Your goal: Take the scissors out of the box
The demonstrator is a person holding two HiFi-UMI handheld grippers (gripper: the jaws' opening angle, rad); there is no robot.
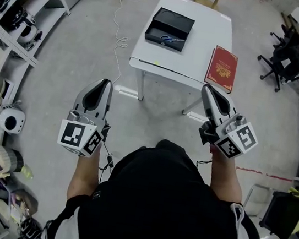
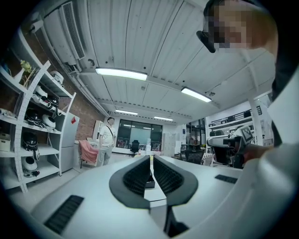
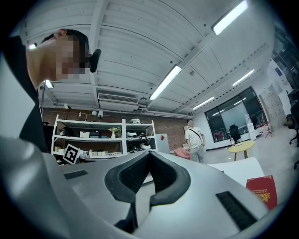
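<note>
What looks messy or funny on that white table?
Nothing is spilled or broken. The only odd bit is the red book: it lies right at the near corner of the white table and may poke over the edge. The black box sits flat with the scissors inside.

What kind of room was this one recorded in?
Probably a robotics lab or workshop. There is open shelving loaded with equipment against a brick wall, black office chairs stand to one side, and a white table stands in the middle.
</note>
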